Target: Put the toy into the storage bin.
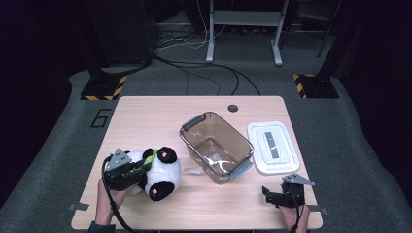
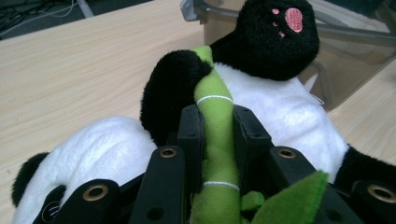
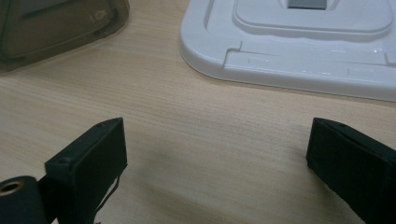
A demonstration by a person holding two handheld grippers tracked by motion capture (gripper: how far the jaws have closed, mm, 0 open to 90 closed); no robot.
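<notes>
The left hand-held gripper [image 1: 138, 167] is squeezed shut on a soft green stalk [image 2: 215, 135]. The right hand-held gripper [image 1: 266, 193] rests low, its jaws wide apart.

A lab or recording studio: dark curtains, grey carpet [image 1: 58, 145], cables [image 1: 204, 68], hazard-striped stand bases [image 1: 103, 90] and a marked floor number [image 1: 100, 118] beyond the surface [image 1: 145, 116].

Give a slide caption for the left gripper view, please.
Left hand-held gripper shut on the plush panda's green bamboo stalk.

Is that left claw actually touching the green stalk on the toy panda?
Touching. The left gripper view shows the left gripper with both black jaws pressed against the green stalk.
</notes>
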